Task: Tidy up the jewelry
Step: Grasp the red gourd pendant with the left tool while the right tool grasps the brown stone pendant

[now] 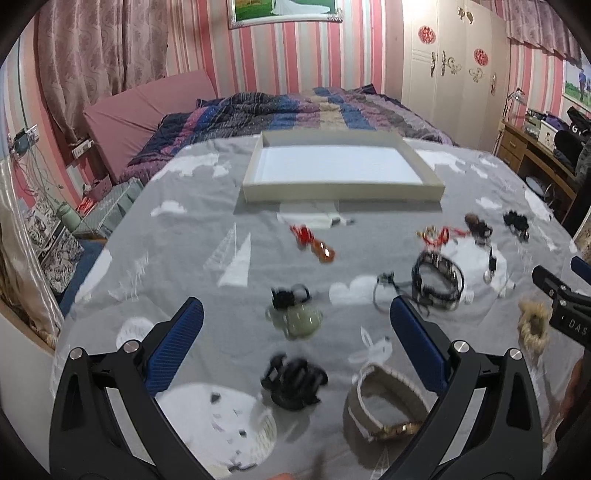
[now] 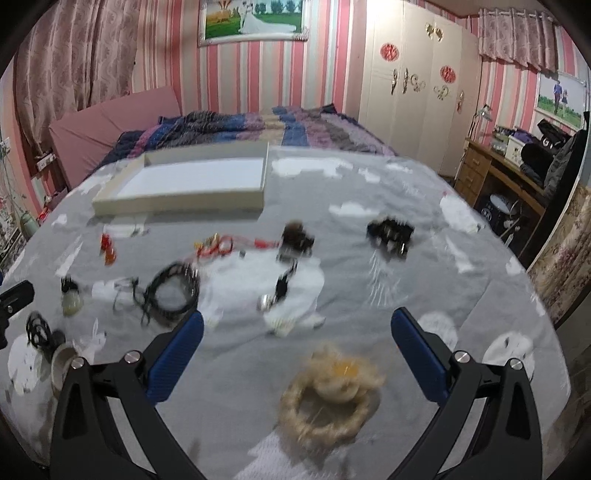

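jewelry (image 1: 437,282) lies scattered across the near bedspread (image 1: 184,258); far white tray (image 1: 343,192) holds nothing. left gripper (image 1: 295,325) and right gripper (image 2: 297,332) are spread, empty.

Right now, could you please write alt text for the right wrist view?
An open right gripper hovers over a cream fluffy hair tie on a grey bedsheet. Farther away lie scattered bracelets and cords, with an empty white tray beyond.

Pink-and-white striped walls (image 2: 236,74), pink patterned curtains (image 1: 96,48), framed landscape picture (image 2: 255,18). White wardrobe (image 2: 413,81), wooden desk (image 2: 495,166) at right. Bed (image 1: 184,258) with grey printed sheet, striped quilt (image 1: 295,110).
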`<state>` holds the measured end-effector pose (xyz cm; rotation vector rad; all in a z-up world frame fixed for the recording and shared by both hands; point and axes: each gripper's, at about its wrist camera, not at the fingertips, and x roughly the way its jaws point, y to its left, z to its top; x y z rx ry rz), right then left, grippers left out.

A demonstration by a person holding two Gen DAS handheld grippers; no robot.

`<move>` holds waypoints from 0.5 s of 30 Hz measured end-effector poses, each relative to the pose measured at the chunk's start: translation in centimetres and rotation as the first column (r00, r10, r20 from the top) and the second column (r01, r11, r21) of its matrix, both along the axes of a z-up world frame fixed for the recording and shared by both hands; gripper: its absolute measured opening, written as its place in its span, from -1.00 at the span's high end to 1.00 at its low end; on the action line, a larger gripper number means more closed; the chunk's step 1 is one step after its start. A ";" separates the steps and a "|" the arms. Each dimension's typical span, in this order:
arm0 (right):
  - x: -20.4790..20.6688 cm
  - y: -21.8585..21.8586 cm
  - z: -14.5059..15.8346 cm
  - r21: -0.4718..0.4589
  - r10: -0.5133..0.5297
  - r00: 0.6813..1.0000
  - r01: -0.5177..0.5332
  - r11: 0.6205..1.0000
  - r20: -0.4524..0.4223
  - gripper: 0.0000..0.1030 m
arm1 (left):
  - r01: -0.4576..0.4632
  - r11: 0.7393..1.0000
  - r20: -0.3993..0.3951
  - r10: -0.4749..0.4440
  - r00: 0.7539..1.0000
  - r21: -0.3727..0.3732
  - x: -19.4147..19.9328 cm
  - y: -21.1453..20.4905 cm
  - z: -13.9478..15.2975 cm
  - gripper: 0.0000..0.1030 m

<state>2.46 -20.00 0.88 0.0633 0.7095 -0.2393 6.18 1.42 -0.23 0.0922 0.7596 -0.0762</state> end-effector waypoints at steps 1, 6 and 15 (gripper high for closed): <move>0.6 -0.1 0.6 -0.012 0.006 1.000 -0.006 1.000 0.008 -0.97 | -0.001 1.000 -0.005 0.001 1.000 -0.003 0.4 0.1 0.2 -0.94; 3.2 -0.5 1.8 -0.009 0.054 0.999 -0.054 0.998 -0.002 -0.97 | -0.007 1.000 -0.076 0.007 0.997 0.000 3.7 0.5 0.4 -0.94; 7.2 -2.5 1.5 0.036 0.039 0.998 -0.037 0.999 -0.058 -0.97 | 0.009 0.999 -0.158 -0.016 0.987 -0.042 8.6 0.3 -0.6 -0.94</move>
